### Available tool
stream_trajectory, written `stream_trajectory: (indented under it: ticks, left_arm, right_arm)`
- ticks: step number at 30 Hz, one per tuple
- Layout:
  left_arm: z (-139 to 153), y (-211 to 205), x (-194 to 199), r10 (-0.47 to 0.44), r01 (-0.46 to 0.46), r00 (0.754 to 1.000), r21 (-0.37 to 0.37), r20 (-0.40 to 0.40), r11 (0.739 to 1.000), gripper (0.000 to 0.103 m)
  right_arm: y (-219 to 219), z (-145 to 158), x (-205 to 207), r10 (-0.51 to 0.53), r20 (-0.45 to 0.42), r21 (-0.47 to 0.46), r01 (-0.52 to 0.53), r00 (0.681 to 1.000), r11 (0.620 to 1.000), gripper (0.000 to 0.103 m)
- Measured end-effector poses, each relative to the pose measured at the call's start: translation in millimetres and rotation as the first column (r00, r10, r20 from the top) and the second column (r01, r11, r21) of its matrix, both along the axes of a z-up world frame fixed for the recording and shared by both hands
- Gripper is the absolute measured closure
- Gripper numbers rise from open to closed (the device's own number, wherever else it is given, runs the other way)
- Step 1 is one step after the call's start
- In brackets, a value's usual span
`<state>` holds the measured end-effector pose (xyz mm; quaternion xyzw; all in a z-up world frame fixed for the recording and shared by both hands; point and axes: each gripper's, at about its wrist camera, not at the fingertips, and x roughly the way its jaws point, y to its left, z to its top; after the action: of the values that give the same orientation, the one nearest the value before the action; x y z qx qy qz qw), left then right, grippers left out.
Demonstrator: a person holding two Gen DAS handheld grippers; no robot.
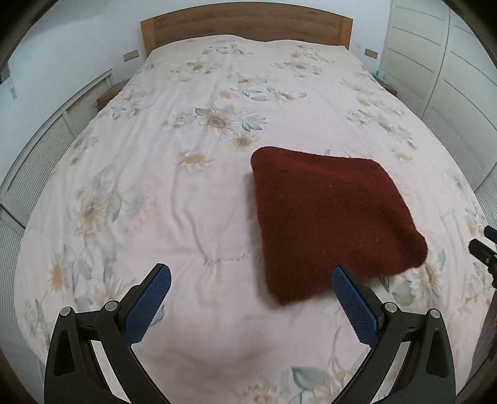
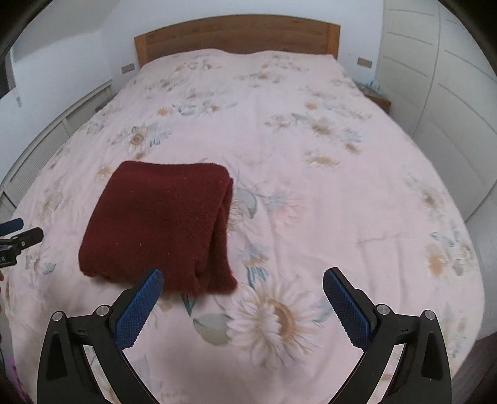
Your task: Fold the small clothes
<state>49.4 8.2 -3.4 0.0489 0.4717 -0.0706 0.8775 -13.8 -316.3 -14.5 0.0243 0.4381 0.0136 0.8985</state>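
The dark red cloth (image 1: 334, 223) lies folded into a thick, roughly square bundle on the bed (image 1: 186, 192), flat on the pale floral bedspread. It sits ahead of the left gripper (image 1: 251, 279) and off to its right side, its near edge just past the tip of that gripper's right finger (image 1: 351, 298). From the right gripper (image 2: 243, 281) the same bundle (image 2: 161, 227) is ahead and to the left, with its near corner just beyond the left finger (image 2: 143, 304); the layered fold (at least two thicknesses of fuzzy fabric) shows along the edge facing that gripper.

Both grippers stand wide open, their blue padded fingers spread well apart with nothing but bedspread between them. Neither touches the cloth. Each one peeks into the other's view: the right gripper's dark tip (image 1: 484, 251) at the far right edge of the left camera, the left gripper's tip (image 2: 21, 236) at the far left edge of the right camera, so the bundle lies between the two.

Further out, beyond the cloth, the bedspread runs smooth with a few soft wrinkles up to a wooden headboard (image 1: 245, 25). White panelled wardrobe doors (image 1: 435, 62) stand to the right of both grippers, and a low white slatted cabinet (image 1: 46, 149) runs along the left.
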Motion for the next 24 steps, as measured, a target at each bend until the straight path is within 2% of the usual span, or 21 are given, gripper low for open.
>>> stream_trajectory:
  ticks: [6,9,24]
  left_arm:
    - [9.8,14.4,-26.0,0.069,-0.069,0.997,0.038,0.018,0.997,0.001]
    - [10.6,15.6,-33.9,0.069,-0.070,0.997,0.065,0.028,0.995,0.001]
    - [2.2,19.1,-41.0,0.073,-0.073,0.997,0.062,0.000,0.995,0.001]
  right_arm:
    - [-11.3,9.0,-31.9,-0.027,-0.003,0.009,0.027,1.000,1.000,0.000]
    - [-15.2,11.5,-41.3,-0.041,-0.001,0.009,0.041,0.999,0.999,0.000]
    - [-21.7,16.3,-57.7,-0.052,-0.001,0.000,0.052,0.999,0.999,0.000]
